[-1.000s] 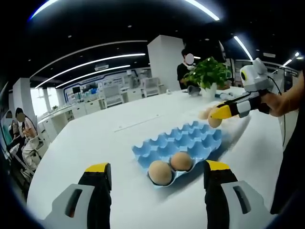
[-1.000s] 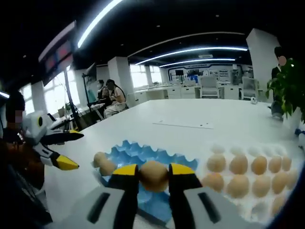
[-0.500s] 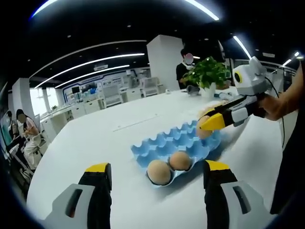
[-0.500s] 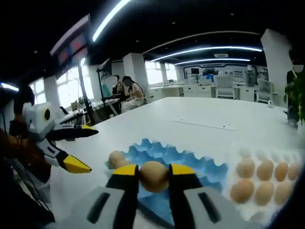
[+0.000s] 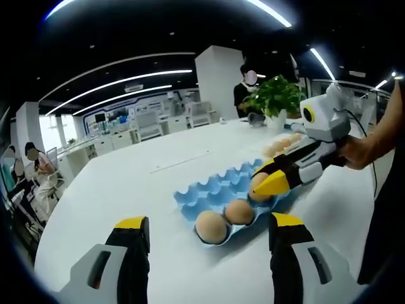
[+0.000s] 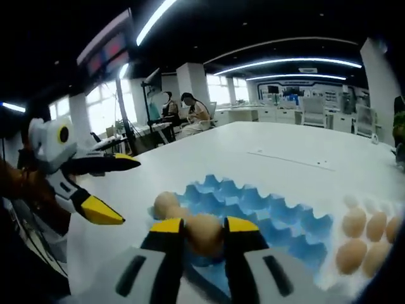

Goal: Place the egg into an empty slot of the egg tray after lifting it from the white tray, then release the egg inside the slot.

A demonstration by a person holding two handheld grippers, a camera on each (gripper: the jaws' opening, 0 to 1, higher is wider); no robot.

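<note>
Gripping the egg (image 6: 204, 234) between its yellow-tipped jaws, the right gripper (image 6: 204, 235) hangs over the near edge of the blue egg tray (image 6: 266, 212), its jaws closed on the egg's two sides. In the left gripper view the same gripper (image 5: 269, 183) reaches in from the right, a hand (image 5: 361, 149) behind it, and the egg (image 5: 258, 185) sits at its tips just above the tray's (image 5: 215, 190) right part, beside the two eggs already seated. Whether the held egg touches a slot cannot be told. Its long axis seems to run roughly along the jaws, away from the camera, but the pinch hides the ends, so which end leads cannot be told.

Two seated eggs (image 5: 212, 227) fill the tray's corner slots nearest the left gripper (image 5: 205, 253), whose jaws stand wide apart with nothing between them, short of the tray's near edge. In the right gripper view those eggs (image 6: 166, 204) lie at the tray's left corner, and the left gripper (image 6: 101, 190) hovers farther left, jaws apart.

Right of the tray, more eggs (image 6: 354, 221) rest in the white tray (image 6: 335, 278). Everything stands on a white table (image 5: 126, 190).
</note>
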